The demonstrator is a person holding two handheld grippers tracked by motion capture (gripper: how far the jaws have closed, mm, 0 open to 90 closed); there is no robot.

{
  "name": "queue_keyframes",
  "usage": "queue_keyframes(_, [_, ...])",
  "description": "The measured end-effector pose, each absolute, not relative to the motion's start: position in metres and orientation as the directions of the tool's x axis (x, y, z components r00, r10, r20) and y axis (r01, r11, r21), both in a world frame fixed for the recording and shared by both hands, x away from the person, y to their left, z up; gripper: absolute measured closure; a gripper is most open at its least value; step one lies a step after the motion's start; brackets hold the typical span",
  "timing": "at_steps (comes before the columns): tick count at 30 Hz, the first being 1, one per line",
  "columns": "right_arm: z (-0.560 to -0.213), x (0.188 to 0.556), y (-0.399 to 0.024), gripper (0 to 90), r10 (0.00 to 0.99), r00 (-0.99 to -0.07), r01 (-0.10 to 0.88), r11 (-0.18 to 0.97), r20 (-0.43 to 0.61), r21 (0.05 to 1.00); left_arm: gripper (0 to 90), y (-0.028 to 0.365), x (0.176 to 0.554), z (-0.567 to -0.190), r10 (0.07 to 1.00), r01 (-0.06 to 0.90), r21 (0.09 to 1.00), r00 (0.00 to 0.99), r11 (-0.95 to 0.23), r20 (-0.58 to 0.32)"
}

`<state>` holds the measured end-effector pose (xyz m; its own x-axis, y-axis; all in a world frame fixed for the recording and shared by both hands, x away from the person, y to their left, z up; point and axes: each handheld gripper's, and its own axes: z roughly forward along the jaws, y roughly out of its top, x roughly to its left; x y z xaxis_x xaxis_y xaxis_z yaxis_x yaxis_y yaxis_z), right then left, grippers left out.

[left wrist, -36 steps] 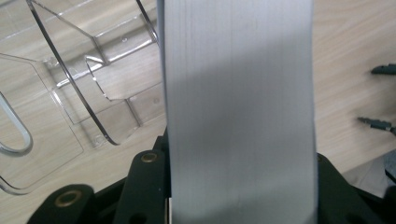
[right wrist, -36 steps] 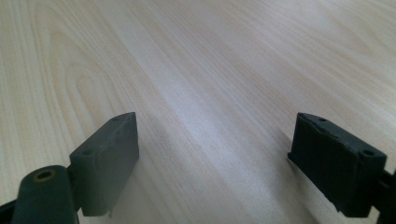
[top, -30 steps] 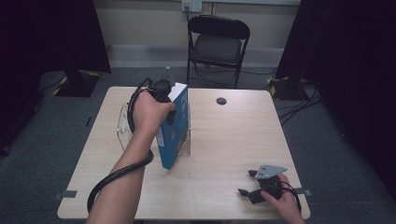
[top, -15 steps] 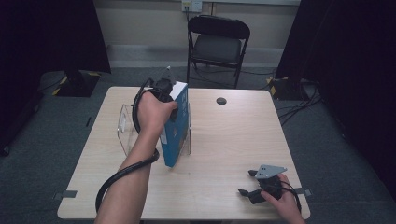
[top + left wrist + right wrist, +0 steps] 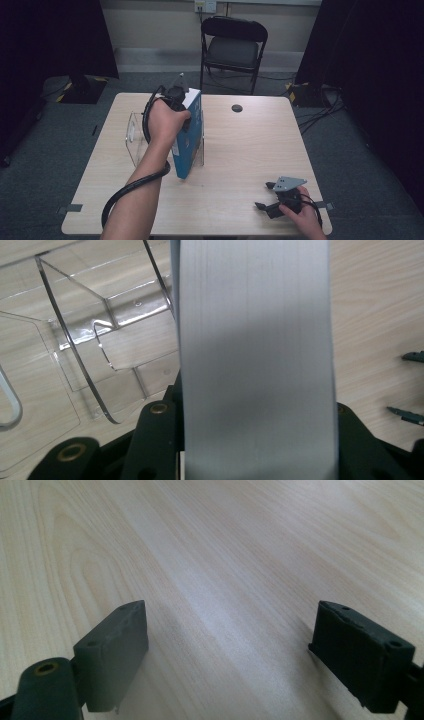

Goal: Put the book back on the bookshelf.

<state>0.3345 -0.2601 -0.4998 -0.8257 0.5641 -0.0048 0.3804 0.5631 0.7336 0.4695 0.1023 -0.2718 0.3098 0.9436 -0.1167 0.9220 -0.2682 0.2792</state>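
A thick blue book stands on edge, tilted, at the right side of a clear acrylic holder on the wooden table. My left gripper is shut on the book's top end from above. In the left gripper view the book's pale page edges run up between the jaws of my left gripper, and the holder's curved walls lie to the left. Whether the book sits inside the holder I cannot tell. My right gripper rests on the table at the near right, open with bare wood between its pads.
A black folding chair stands beyond the table's far edge. A small dark round spot marks the tabletop near that edge. The left gripper's cable loops along the forearm. My right gripper's fingertips show far off in the left gripper view.
The left forearm has shifted slightly, uncovering more of the clear holder. The book and both grippers have stayed where they were.
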Motion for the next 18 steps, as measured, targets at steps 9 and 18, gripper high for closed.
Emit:
queue_keyframes(9, [-0.4999,0.3345,-0.2601,13.9,0.565,-0.825,0.382,0.562,-0.003,0.733,61.3,0.1059,0.464,-0.2805,0.943,0.932,0.23,0.313,-0.282,-0.111])
queue_keyframes(18, [-0.4998,0.3344,-0.2601,13.9,0.565,-0.825,0.382,0.563,-0.004,0.733,59.3,0.1061,0.4644,-0.2822,0.934,0.928,0.228,0.331,-0.296,-0.133])
